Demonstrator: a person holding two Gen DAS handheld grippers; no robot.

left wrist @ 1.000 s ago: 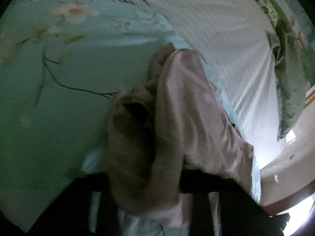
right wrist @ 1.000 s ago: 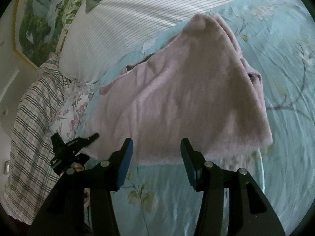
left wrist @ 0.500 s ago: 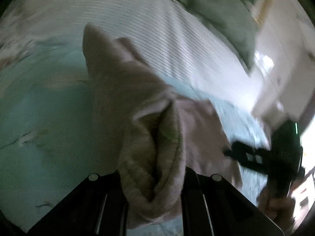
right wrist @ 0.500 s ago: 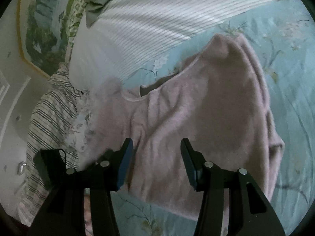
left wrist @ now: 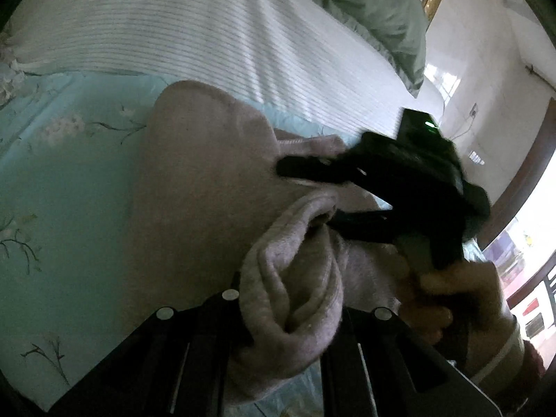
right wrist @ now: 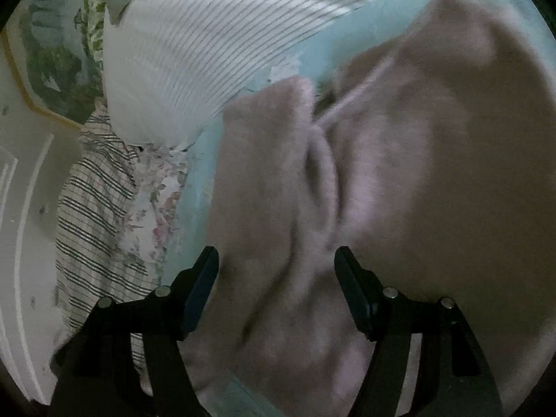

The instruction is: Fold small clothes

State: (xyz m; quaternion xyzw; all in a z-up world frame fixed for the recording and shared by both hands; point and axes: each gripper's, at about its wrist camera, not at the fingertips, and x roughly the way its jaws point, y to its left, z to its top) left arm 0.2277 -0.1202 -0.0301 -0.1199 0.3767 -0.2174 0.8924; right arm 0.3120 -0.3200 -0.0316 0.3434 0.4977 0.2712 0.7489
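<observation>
A pale pink fleecy garment (left wrist: 194,187) lies on the teal floral bed sheet (left wrist: 52,180). My left gripper (left wrist: 292,316) is shut on a bunched edge of it, the cloth bulging up between the fingers. My right gripper (right wrist: 276,278) is open, its fingers spread over a fold of the same garment (right wrist: 399,173), which fills most of the right wrist view. In the left wrist view the right gripper (left wrist: 312,191) shows as a black tool at the garment's right edge, its fingers either side of a rolled hem.
A white striped pillow (left wrist: 194,24) lies behind the garment, with a green cushion (left wrist: 375,7) further back. In the right wrist view a checked cloth (right wrist: 93,215) and a floral cloth (right wrist: 153,208) lie at the left bed edge. A wall and doorway (left wrist: 504,69) are at right.
My left gripper has swung right with the bunched cloth in it. My right gripper has moved forward onto the garment, which now fills its view, and appears close in the left wrist view.
</observation>
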